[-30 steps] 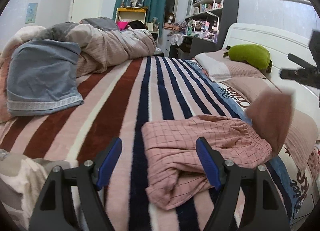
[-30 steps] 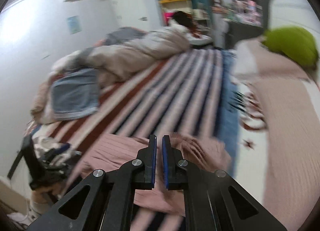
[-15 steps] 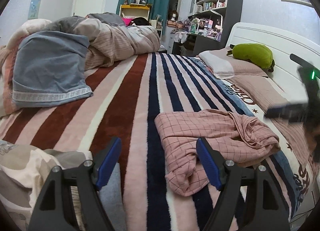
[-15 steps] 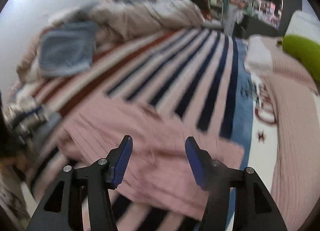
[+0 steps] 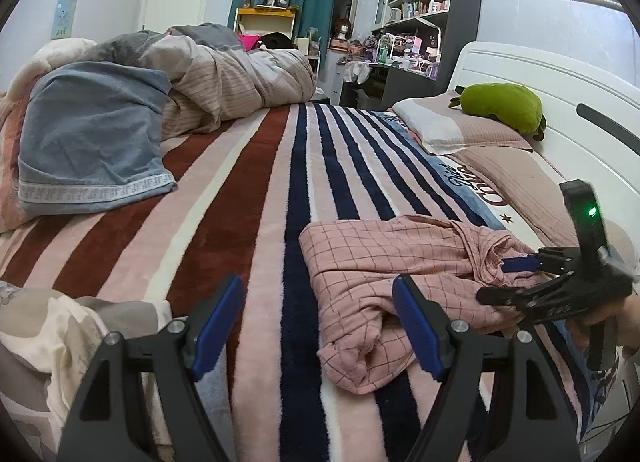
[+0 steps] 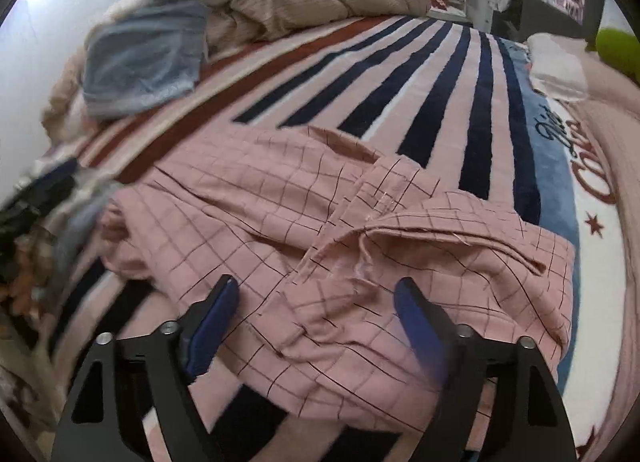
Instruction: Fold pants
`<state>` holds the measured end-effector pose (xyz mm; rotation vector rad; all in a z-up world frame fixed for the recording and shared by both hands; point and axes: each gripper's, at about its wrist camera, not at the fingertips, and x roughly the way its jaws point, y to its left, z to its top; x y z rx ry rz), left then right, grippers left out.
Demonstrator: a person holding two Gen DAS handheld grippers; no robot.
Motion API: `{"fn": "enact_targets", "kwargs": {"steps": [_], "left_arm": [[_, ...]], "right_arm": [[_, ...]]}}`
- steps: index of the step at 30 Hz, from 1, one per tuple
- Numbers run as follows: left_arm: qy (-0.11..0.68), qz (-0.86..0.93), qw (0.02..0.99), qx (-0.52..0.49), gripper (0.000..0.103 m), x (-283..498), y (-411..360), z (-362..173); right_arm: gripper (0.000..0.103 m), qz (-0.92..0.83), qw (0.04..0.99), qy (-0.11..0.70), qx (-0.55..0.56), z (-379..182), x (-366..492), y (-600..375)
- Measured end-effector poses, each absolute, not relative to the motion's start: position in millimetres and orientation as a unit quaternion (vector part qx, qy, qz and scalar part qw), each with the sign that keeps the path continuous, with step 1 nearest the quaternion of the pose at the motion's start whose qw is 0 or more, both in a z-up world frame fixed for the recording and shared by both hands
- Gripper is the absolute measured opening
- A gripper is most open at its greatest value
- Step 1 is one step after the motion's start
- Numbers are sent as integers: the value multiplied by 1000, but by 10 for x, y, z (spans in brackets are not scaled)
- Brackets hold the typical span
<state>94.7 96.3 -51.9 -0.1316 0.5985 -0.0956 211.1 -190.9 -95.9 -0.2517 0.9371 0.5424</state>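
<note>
Left gripper (image 5: 318, 316) sat low over the striped blanket (image 5: 256, 198), jaws spread wide apart, nothing between them; the near corner of the pants (image 5: 384, 274) lay just ahead, around its right finger, the left finger over bare stripes. Right gripper (image 6: 316, 312) was also wide apart and empty, hovering right over the pants (image 6: 320, 230), fabric showing between and under both fingers (image 6: 212, 318); whether they touched cloth could not be told. In the left view the right gripper (image 5: 516, 274) came in from the right edge, its blue finger at the bunched far end of the pants. Pants were pink checked, crumpled in a loose heap on the near right part of the bed, waistband folds rumpled on top, not flat. Beyond, off to the left, lay a blue-grey folded cloth (image 5: 92, 146) well apart from the pants, then a heaped beige quilt (image 5: 236, 74). Far right, a pillow (image 5: 452, 130) with a green plush toy (image 5: 500, 106) by the white headboard (image 5: 560, 86).
</note>
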Motion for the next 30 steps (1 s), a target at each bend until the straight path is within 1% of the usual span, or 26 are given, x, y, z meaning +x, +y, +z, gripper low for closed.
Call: {"fn": "enact_targets", "kwargs": {"steps": [2,3,4,5,7,10,15,17,20,22,24,25,26,27,28,30], "left_arm": [[296,-47,952,-62,74,948,969,-523],[296,-47,952,-60,74,949,973,-526],[296,-47,952,-60,74,948,976,-529],[296,-47,952,-60,74,947,979,-532],[296,-49,952,-62,74,953,983,-538],[294,-52,952,-65,74,962,985,-544],[288,-54,954,-67,74,960,989,-527],[284,-55,955,-71,74,948,1004,-512],[279,-55,956,-76,74,940,1032,-490],[276,-54,957,-77,74,922,1048,-476],[275,-53,957,-78,74,901,1064,-471],[274,-54,957,-79,74,891,1072,-472],[274,-54,957,-80,74,888,1071,-474],[276,-56,956,-81,74,873,1070,-483],[277,-57,956,-82,74,876,1065,-487],[283,-58,954,-75,74,898,1043,-511]], "right_arm": [[73,234,857,436,-145,-992,2082,-1859],[59,217,864,427,-158,-992,2076,-1862],[42,202,868,421,-167,-986,2075,-1877],[35,192,871,418,-170,-981,2077,-1902],[12,179,875,418,-166,-960,2088,-1998],[7,172,881,411,-161,-875,2093,-2116],[5,208,888,400,-85,-445,2190,-2319],[0,216,890,398,-58,-240,2261,-2354],[0,228,897,377,-33,153,2347,-2351],[1,222,901,368,-60,289,2338,-2271],[1,214,892,389,-92,280,2334,-2159],[6,205,887,403,-98,227,2326,-2142],[26,199,881,416,-104,144,2313,-2137],[49,200,878,422,-109,24,2255,-2134],[61,199,877,421,-115,-73,2208,-2130],[60,202,871,429,-127,-305,2126,-2103]]}}
